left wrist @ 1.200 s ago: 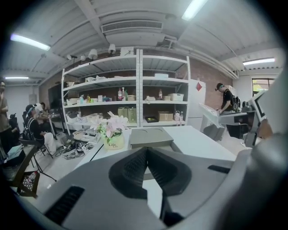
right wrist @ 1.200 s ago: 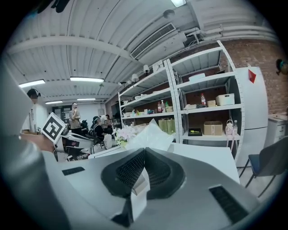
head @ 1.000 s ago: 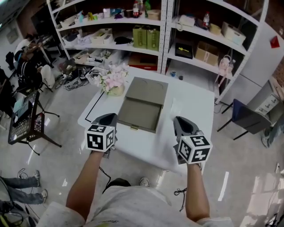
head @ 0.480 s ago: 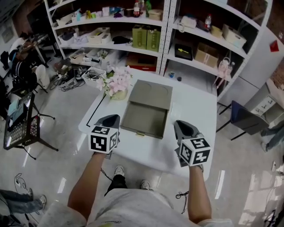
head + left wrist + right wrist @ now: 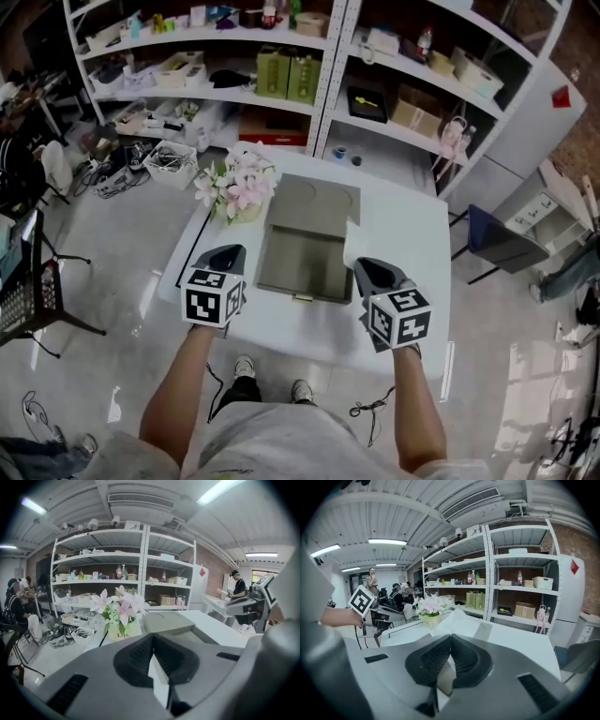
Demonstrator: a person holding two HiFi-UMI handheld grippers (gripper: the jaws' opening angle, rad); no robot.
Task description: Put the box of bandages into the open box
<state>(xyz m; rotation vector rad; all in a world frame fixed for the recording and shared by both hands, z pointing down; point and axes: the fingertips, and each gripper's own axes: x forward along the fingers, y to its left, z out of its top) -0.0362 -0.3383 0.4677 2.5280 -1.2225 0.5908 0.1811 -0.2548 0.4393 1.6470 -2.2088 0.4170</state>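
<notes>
An open grey box (image 5: 302, 261) lies in the middle of the white table (image 5: 412, 234), its lid (image 5: 316, 200) folded back flat behind it. A pale white box of bandages (image 5: 360, 242) stands at the grey box's right side; in the right gripper view the bandage box (image 5: 458, 622) is just past the jaws. My right gripper (image 5: 364, 267) is shut and empty, its tip close to the bandage box. My left gripper (image 5: 231, 253) hovers at the grey box's left edge, shut on nothing. The left gripper view shows the grey lid (image 5: 168, 621) ahead.
A pot of pink flowers (image 5: 238, 190) stands on the table's far left corner, near my left gripper. Tall white shelves (image 5: 328, 66) full of boxes run behind the table. A dark chair (image 5: 502, 246) is at the right, and cluttered stands (image 5: 37, 291) at the left.
Both grippers have moved forward over the table toward the grey box. The right one has drawn close to the bandage box. Both stay shut.
</notes>
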